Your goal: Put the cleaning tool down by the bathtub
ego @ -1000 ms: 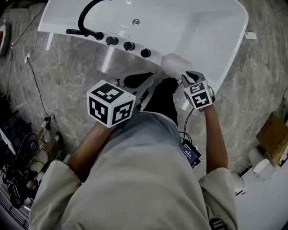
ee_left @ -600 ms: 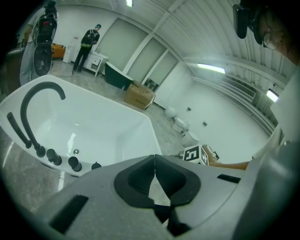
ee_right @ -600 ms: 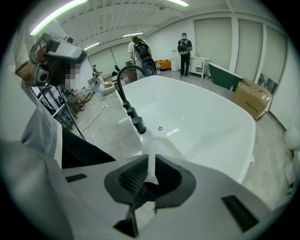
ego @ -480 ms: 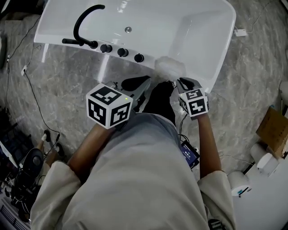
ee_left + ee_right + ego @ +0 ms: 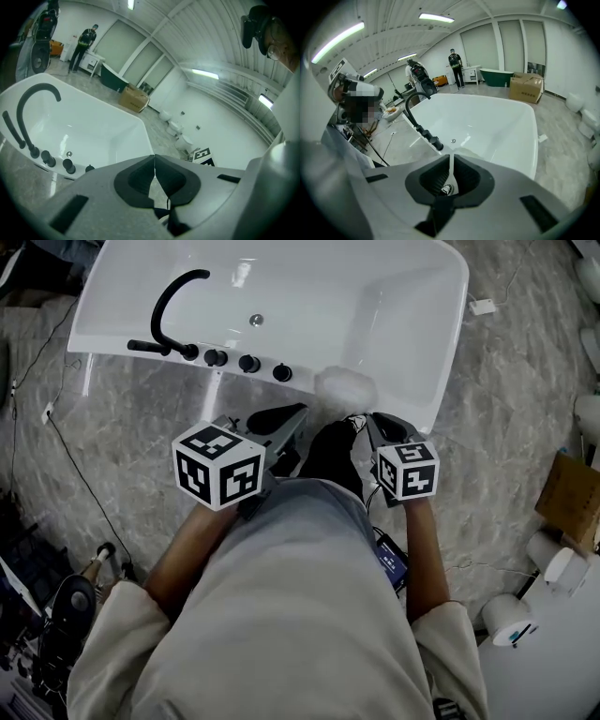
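Observation:
A pale, puffy cleaning tool point(image 5: 344, 385) lies on the near rim of the white bathtub point(image 5: 412, 306), free of both grippers. My right gripper point(image 5: 369, 420) hovers just below and right of it, with its marker cube point(image 5: 407, 470) close to my body. Its jaws are closing to a thin slit with nothing between them, as the right gripper view point(image 5: 451, 159) shows. My left gripper point(image 5: 300, 412) sits left of my black shoe point(image 5: 336, 454). In the left gripper view point(image 5: 154, 157) its fingertips touch and hold nothing.
A black arched faucet point(image 5: 173, 306) and three black knobs point(image 5: 248, 363) stand on the tub's left rim. Cables run across the marble floor point(image 5: 112, 427) at left. A cardboard box point(image 5: 569, 502) and white fixtures point(image 5: 511, 620) sit at right. People stand far off point(image 5: 454, 61).
The head view has shifted, so the tub sits lower and further left. My right gripper has drawn back slightly from the cleaning tool, which stays on the rim.

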`<state>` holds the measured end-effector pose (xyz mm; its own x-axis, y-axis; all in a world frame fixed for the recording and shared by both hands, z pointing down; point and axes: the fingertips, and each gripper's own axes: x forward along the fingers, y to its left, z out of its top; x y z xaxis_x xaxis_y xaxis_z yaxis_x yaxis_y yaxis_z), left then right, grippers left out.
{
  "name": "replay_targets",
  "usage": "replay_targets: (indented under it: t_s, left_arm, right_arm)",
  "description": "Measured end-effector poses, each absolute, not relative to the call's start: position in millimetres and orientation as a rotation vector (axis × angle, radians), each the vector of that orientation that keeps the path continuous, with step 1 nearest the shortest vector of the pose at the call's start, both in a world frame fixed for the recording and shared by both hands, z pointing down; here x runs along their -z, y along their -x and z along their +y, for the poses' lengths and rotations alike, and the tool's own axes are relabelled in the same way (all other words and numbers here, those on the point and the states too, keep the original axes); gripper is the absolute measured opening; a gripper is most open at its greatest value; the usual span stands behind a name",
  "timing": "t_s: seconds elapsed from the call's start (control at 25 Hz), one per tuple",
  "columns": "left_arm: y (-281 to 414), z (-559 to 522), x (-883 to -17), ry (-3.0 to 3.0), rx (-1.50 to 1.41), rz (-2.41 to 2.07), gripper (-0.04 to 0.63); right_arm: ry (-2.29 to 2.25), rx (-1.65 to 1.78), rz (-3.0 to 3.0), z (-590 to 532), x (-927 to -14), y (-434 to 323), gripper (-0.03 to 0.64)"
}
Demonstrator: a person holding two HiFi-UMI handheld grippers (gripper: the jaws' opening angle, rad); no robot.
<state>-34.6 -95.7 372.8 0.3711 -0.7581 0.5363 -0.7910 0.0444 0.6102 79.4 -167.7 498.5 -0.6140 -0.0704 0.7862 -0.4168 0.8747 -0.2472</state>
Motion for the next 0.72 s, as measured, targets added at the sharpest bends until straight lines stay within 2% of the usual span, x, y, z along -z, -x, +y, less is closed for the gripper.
replay_targets:
  t_s: [0.72]
  left_arm:
    - [48,-84,-354,-1.84,-0.154,-1.474,0.008]
  right_arm:
    - [-0.605,-0.612,-2.322,-141,-418,-96,0.014]
